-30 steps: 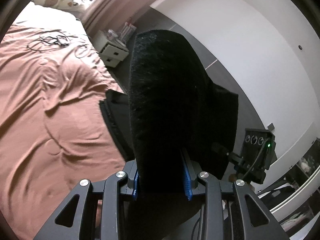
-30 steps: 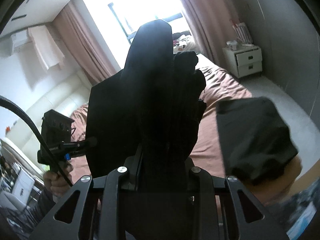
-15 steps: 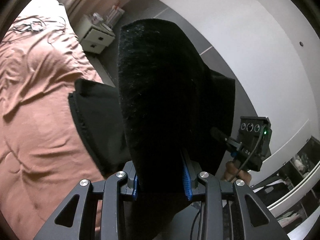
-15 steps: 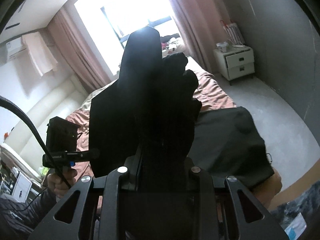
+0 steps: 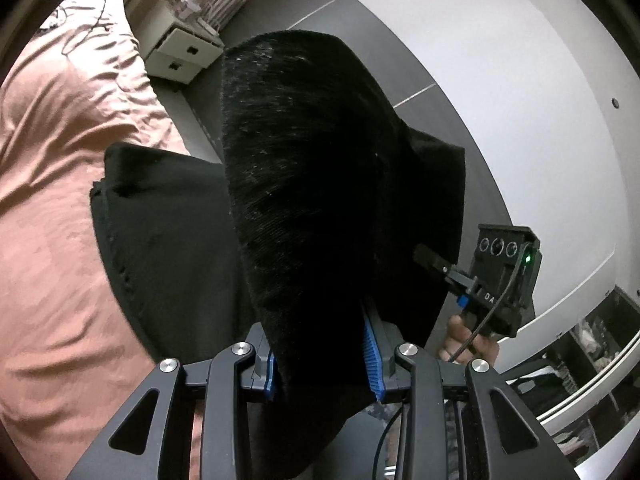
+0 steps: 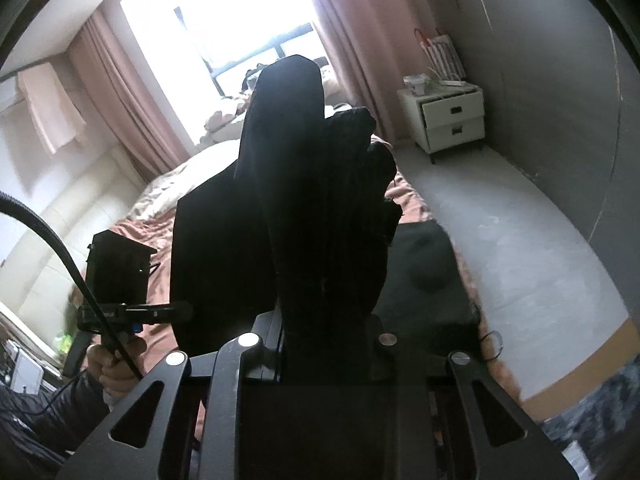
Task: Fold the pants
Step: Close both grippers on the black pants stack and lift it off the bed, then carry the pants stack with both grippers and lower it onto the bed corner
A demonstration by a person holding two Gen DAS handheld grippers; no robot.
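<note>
The black pants (image 5: 304, 184) were of a ribbed, slightly fuzzy knit flecked with pale lint. One bunched fold stood upright between the blue ridged pads (image 5: 371, 354) of the left tongs (image 5: 320, 356), which clamped it at a narrow setting. A second thick bunch of the same garment (image 6: 316, 208) rose between the fingers of the right tongs (image 6: 320, 336), which gripped it likewise; its outline was lobed at the top and rounded. The rest of the fabric hung between the two tools, and a flat panel of it lay on the bed (image 5: 56, 184) near the mattress edge.

The bed carried a rose-brown sheet, smooth and sateen-like, with soft creases. A thin dark cable (image 5: 86, 28) lay on it near the pillow end.

A white two-drawer nightstand (image 6: 450, 118) stood beside the bed against the grey wall. Both drawers were closed; small items and a striped bag (image 6: 440, 56) sat on top, too small to identify further. Pink pleated curtains (image 6: 120, 92) framed the bright window.

In the left wrist view a hand (image 5: 468, 342) gripped the handle of the other tool
</note>
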